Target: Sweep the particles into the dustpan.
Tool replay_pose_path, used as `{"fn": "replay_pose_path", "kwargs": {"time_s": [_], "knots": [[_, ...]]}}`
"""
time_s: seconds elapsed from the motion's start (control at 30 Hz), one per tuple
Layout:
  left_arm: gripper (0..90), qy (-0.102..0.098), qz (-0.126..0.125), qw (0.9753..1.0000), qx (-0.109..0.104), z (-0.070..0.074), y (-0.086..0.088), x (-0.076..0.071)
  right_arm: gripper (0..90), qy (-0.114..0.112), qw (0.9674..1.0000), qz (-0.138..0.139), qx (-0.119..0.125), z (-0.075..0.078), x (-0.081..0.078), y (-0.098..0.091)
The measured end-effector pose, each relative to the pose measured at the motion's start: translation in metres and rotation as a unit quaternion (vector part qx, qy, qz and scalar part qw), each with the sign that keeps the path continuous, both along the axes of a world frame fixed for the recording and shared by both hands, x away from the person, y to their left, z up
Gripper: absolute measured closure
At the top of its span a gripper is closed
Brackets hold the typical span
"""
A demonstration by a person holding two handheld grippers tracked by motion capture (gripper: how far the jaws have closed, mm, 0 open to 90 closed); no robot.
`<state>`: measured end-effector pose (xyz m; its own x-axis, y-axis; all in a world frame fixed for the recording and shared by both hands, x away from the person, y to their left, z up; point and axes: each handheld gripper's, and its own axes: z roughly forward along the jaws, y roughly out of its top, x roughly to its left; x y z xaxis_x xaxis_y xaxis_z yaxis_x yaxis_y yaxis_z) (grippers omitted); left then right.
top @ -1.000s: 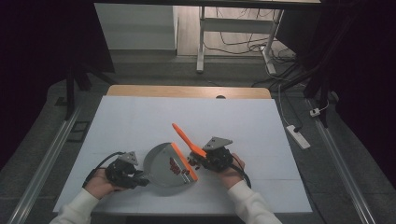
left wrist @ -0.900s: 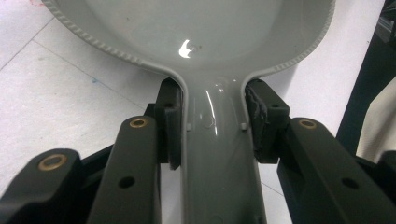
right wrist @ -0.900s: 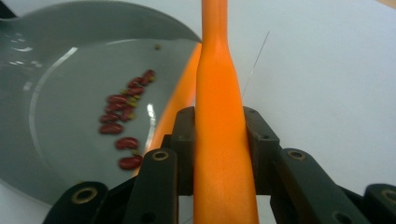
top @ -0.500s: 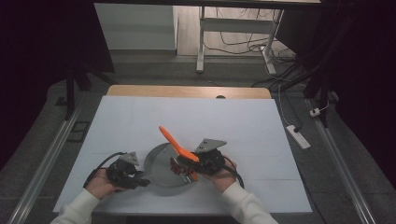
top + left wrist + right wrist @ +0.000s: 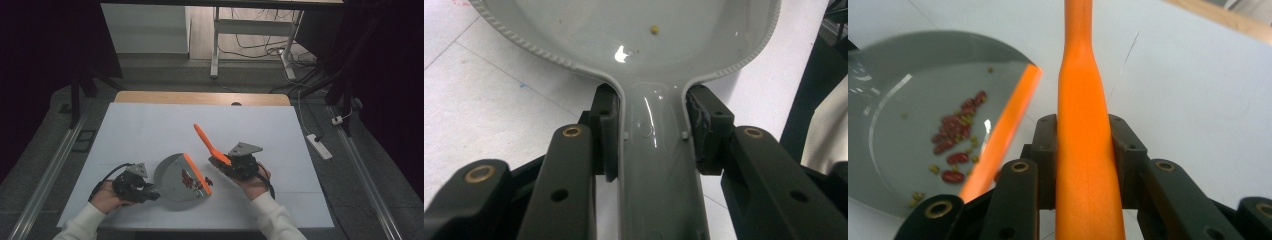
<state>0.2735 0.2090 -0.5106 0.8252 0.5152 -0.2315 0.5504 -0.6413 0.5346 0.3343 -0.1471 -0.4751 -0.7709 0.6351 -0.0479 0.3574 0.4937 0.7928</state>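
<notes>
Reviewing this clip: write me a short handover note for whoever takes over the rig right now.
Left gripper: shut on the grey dustpan handle, pan resting on the white table.
Right gripper: shut on the orange brush, handle pointing up and away.
Done: red beans and small bits lie in the pan behind its orange lip.
Left: a few dark bits seem to lie just outside the lip; sweep them in.

Table brightly lit, surroundings dark; glare spot on dustpan (image 5: 624,52).
</notes>
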Motion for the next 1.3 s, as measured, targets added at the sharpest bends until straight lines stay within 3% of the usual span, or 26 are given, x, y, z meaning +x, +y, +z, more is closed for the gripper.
{"fn": "replay_pose_path", "kwargs": {"time_s": [0.3,0.5,0.73,0.83,0.93,1.03,1.13,1.3], "knots": [[62.1,0.001,-0.011,0.9999,0.003,0.002,0.0,-0.007,69.9,0.007,0.9997,-0.004,-0.025,-0.01,-0.01,-0.007],[62.1,0.0,-0.011,0.9999,0.004,0.002,-0.002,-0.007,69.9,0.015,0.9993,0.015,-0.03,-0.015,-0.019,0.003],[62.1,0.0,-0.01,1.0,0.002,0.001,-0.003,-0.007,69.8,0.01,0.9987,0.033,-0.038,-0.016,-0.03,0.018],[62.1,0.0,-0.011,0.9999,0.002,0.0,-0.004,-0.006,69.8,0.03,0.9986,0.04,-0.016,-0.017,-0.035,0.025],[62.1,0.002,-0.01,0.9999,0.001,-0.001,-0.004,-0.006,69.5,0.015,0.9982,0.052,-0.026,-0.015,-0.044,0.035],[62.1,0.002,-0.009,1.0,0.001,-0.002,-0.004,-0.006,69.9,0.031,0.9968,0.072,0.016,-0.009,-0.045,0.035],[62.1,0.002,-0.009,1.0,0.0,-0.003,-0.004,-0.006,69.9,0.014,0.9973,0.069,0.02,-0.002,-0.046,0.032],[62.1,0.001,-0.009,1.0,0.002,-0.003,-0.004,-0.007,69.9,0.003,0.9989,0.037,0.028,0.006,-0.038,0.016]]}}
